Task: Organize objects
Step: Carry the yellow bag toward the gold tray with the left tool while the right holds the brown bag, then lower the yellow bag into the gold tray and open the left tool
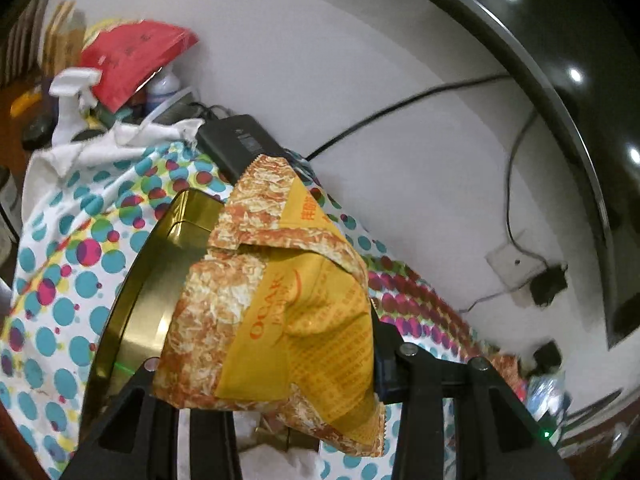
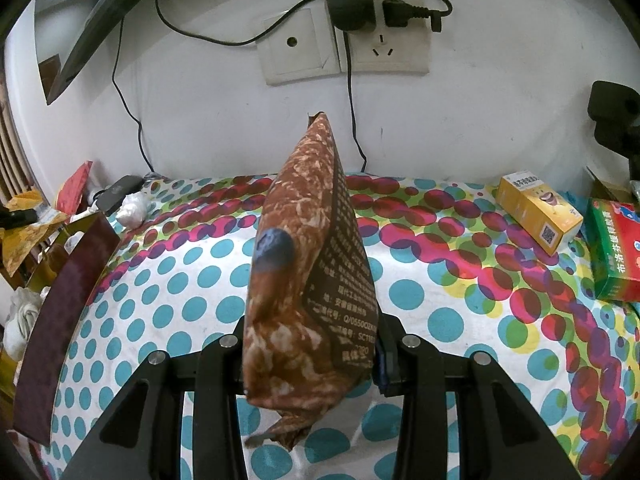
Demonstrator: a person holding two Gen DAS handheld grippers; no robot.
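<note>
In the left wrist view the left gripper [image 1: 266,364] has its jaws closed on a yellow snack packet [image 1: 280,300], which fills the lower middle of the frame and rises toward the centre. Just left of the packet, partly behind it, stands a gold tin [image 1: 148,280] with its rim curving down the lower left. Both sit over a surface covered by a dotted cloth [image 1: 72,264]. A black adapter [image 1: 236,144] lies at the cloth's far edge near the white wall, and a red packet [image 1: 132,56] tops a clutter pile in the upper left.

In the right wrist view the right gripper [image 2: 310,354] has its jaws clamped on a brown snack packet [image 2: 308,272], held upright in the centre of the frame above the same dotted cloth. A yellow box [image 2: 540,212] and a green and red box [image 2: 616,248] rest at the right edge of the frame, just beside each other. A dark red box [image 2: 60,320] stands at the left edge.
</note>
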